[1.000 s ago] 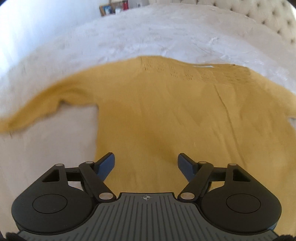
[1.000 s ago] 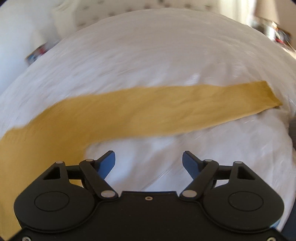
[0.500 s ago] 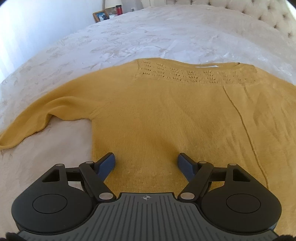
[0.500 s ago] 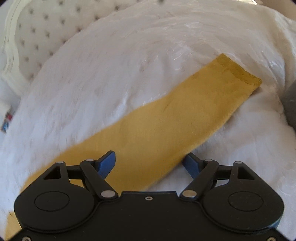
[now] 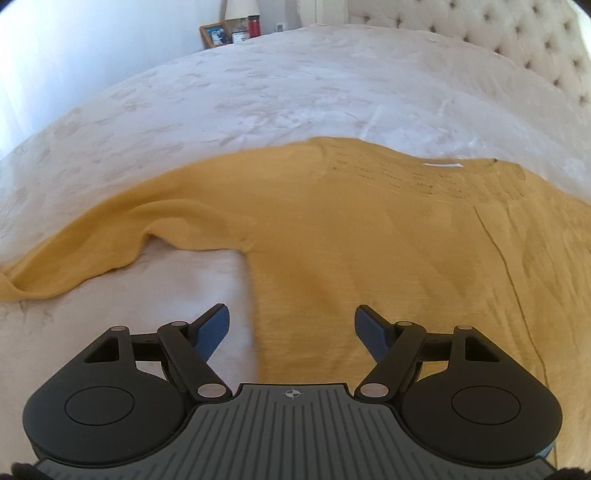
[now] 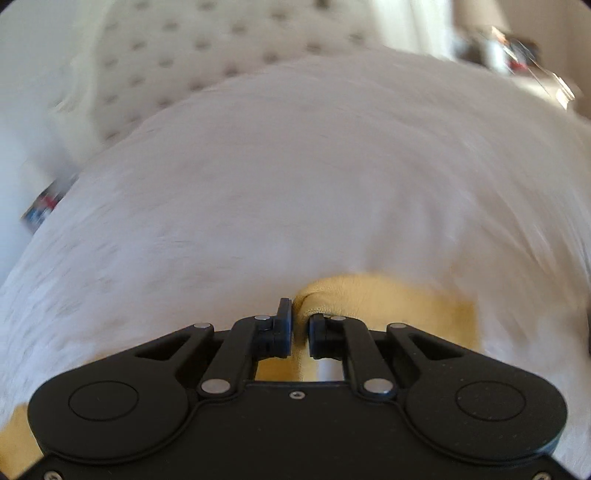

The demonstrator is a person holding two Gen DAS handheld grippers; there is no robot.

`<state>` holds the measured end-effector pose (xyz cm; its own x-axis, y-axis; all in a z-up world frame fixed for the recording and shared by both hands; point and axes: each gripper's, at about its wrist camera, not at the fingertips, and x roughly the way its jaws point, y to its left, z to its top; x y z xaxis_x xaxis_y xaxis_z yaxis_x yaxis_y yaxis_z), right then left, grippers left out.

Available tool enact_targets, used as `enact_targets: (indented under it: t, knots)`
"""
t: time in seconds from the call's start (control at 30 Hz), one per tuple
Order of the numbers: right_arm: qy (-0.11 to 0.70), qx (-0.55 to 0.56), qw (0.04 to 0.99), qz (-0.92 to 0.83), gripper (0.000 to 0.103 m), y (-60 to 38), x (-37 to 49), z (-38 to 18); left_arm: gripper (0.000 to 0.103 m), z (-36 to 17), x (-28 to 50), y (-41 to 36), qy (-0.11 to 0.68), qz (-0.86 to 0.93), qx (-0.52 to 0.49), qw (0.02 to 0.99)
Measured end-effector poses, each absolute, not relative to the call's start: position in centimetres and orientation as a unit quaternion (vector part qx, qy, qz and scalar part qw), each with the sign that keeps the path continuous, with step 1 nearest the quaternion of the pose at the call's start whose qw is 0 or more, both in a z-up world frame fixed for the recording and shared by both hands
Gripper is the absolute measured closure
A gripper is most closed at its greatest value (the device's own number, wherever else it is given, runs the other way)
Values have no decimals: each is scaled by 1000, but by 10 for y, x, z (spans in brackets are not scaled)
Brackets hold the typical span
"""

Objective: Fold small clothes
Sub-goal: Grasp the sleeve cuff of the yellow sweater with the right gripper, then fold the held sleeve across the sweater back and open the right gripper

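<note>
We have the mustard sweater spread flat on the white bed, filling the middle and right of the left wrist view, its left sleeve trailing off to the left edge of the frame. In the right wrist view the other sleeve sits at lower centre, bunched into a fold.

Our right hand-held gripper is closing on that fold; the cloth sits between the jaws and the pads appear to press on it. Our left hand-held gripper stands spread, empty, over the sweater's side edge at lower centre of its view.

What could go wrong, as we judge it: the pinch takes only a small bunch near the cuff, so the knit may slip out once we carry it across. The loose knit may also stretch or drag the body out of square, since nothing pins it down. The right view is blurred, so we cannot tell whether bedding is caught in the pinch too; if it is, the cover would lift with the sleeve.

Counts: one sweater, two sleeves, two hand-held grippers, one bed, one tufted headboard. On the bedside at upper left: one framed picture, one red bottle.
</note>
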<state>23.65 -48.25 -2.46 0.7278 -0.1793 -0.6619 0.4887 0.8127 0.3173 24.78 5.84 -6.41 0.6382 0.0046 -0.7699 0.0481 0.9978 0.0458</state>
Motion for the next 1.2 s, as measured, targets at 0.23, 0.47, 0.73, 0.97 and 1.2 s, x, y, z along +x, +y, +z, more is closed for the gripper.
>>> enact_targets:
  t: [0.23,0.47,0.73,0.97,1.2]
  knots:
    - [313,169,933,-56,87,-362,291,41,29,-68,252,90,423,-16,9,906]
    - [337,90,932,100,88,-210,321,22,29,-78,254,113,421,-19,-11,907]
    - [370,3,905,211,87,-90,300,-57,29,-78,251,122,415,-24,-34,909]
    - [344,56,927,139,74,-133,282,-56,29,-79,249,124,412,-34,-41,909]
    - [356,158,921,14,47,-225,298,-53,25,-92,249,111,423,-27,-7,906]
